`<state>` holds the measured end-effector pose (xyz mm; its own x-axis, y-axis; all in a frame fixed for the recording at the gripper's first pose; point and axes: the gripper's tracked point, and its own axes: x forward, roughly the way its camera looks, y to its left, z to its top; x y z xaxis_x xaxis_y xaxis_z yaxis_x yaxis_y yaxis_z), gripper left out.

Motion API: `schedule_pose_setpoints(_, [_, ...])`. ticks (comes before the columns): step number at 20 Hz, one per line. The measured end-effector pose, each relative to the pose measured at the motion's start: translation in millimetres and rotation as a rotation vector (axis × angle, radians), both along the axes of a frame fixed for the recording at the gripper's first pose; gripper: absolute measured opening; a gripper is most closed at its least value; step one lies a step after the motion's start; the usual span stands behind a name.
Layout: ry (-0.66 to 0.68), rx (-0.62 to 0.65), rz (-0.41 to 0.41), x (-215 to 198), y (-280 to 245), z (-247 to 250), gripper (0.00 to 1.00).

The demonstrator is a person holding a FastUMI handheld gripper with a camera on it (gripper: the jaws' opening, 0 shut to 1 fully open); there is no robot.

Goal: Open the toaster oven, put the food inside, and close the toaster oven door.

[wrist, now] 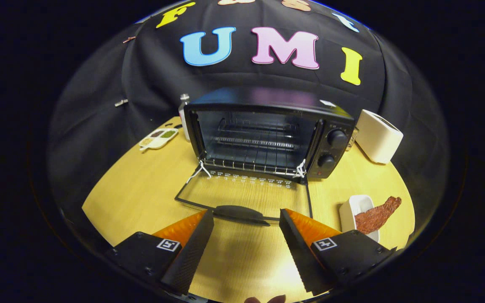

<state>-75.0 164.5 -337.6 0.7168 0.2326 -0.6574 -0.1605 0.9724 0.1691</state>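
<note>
Looking down past my gripper (246,248), I see its 2 fingers spread wide apart with nothing between them but bare wooden table (133,193); they touch nothing. Just ahead of the fingertips lies the dark handle (241,212) of the toaster oven door (242,191), which is dropped fully open and lies flat on the table, its glass pane showing the wood grain underneath. The door's long axis runs side to side across my line of sight, hinged at the far edge, with white ties at the 2 hinge corners. To the right of the right finger sits a small white dish (354,208) with the food (378,215), a reddish-brown flat strip, resting partly in it and reaching out over its far rim toward the right. Beyond the door stands the toaster oven (267,134), mouth facing me, wire rack visible inside, 2 knobs (331,148) stacked on its right panel. Farther off, a white toaster (379,135) stands to its right, a compartment tray (158,138) and a bottle (183,114) to its left.
</note>
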Motion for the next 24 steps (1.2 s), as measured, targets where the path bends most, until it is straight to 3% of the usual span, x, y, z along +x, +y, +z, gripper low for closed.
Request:
schedule_pose_setpoints(5, [-0.091, -0.016, 0.071, 4, -58, 58, 0.98])
schedule_pose_setpoints(11, [-0.097, -0.081, 0.094, 8, -161, 88, 0.98])
schedule_pose_setpoints(18, [0.121, -0.062, 0.114, 11, -273, 26, 0.98])
schedule_pose_setpoints(24, [0.402, 0.119, 0.196, 5, -296, -42, 0.99])
